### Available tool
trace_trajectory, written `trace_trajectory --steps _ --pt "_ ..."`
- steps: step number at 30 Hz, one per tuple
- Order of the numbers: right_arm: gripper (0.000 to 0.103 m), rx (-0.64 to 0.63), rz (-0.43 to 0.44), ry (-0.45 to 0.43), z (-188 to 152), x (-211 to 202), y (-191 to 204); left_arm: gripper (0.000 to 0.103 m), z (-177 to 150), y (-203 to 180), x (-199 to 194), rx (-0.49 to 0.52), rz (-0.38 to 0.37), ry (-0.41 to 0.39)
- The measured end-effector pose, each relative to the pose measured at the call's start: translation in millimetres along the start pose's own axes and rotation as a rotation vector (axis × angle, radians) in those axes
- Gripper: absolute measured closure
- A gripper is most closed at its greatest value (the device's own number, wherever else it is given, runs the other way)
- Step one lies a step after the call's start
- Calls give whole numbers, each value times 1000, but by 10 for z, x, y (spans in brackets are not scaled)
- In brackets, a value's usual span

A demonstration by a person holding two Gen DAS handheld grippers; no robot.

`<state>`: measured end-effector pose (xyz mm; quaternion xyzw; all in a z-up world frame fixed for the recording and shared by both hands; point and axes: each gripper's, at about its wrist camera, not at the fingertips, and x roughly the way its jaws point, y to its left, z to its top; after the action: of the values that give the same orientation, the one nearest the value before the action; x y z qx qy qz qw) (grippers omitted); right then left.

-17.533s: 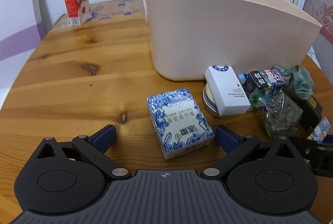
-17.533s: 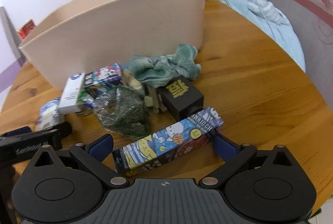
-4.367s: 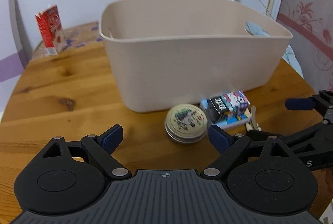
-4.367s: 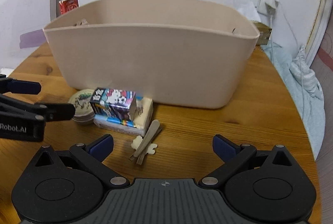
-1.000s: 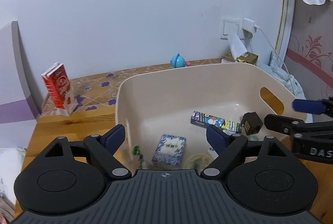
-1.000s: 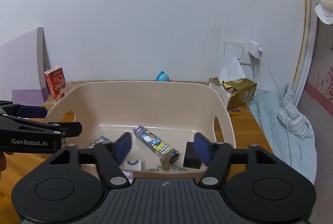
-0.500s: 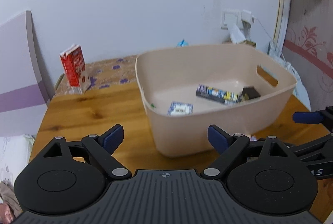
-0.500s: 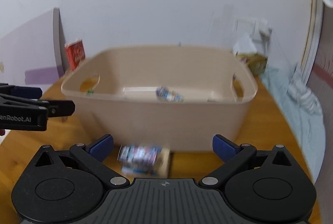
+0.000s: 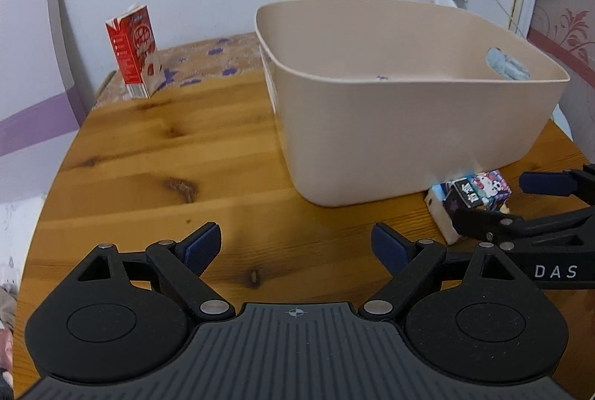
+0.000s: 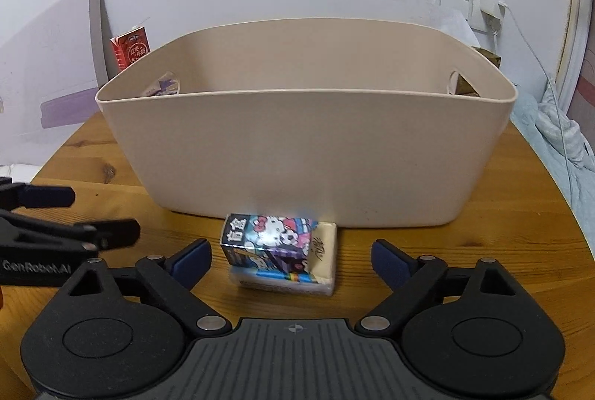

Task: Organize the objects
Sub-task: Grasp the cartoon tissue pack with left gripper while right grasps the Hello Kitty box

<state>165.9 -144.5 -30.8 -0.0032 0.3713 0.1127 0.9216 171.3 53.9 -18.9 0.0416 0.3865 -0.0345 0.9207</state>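
A beige plastic bin [image 10: 308,154] stands on the round wooden table [image 9: 156,154]; it also shows in the left wrist view [image 9: 409,125]. Its contents are hidden by its wall. In front of it a small Hello Kitty box [image 10: 267,238] lies on top of a white tissue pack [image 10: 319,270]; both show in the left wrist view, the box [image 9: 479,193] above the pack [image 9: 440,214]. My right gripper [image 10: 291,260] is open, its fingers either side of the stack, just short of it. My left gripper [image 9: 295,245] is open and empty over bare table, left of the stack.
A red milk carton [image 9: 133,56] stands at the table's far left edge by the wall. A wall socket with a plugged cable [image 10: 487,9] and a blue cloth [image 10: 557,136] lie to the right. The right gripper's body [image 9: 535,236] crosses the left wrist view.
Both grippers have dropped from above the bin to table height in front of it. The right gripper has come close to the Hello Kitty box and tissue pack. Both stay open.
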Motion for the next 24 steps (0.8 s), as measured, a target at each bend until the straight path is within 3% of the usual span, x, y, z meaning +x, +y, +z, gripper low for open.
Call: trace_trajectory --steps 4,6,9,15,24 --pt "31 -18 -16 4 35 35 28 13 -21 -30 50 6 -2 13" --pt "49 -9 -13 7 36 37 -2 13 -22 -51 69 9 -7 18" --pt "53 3 -15 3 23 10 -77 13 -7 -108 90 9 -24 24" --pt "54 3 -47 -16 -40 -187 -352 13 18 -389 83 9 -115 6" --pt "54 43 -104 3 -196 -331 -811 13 38 -909 194 -1 -188 18"
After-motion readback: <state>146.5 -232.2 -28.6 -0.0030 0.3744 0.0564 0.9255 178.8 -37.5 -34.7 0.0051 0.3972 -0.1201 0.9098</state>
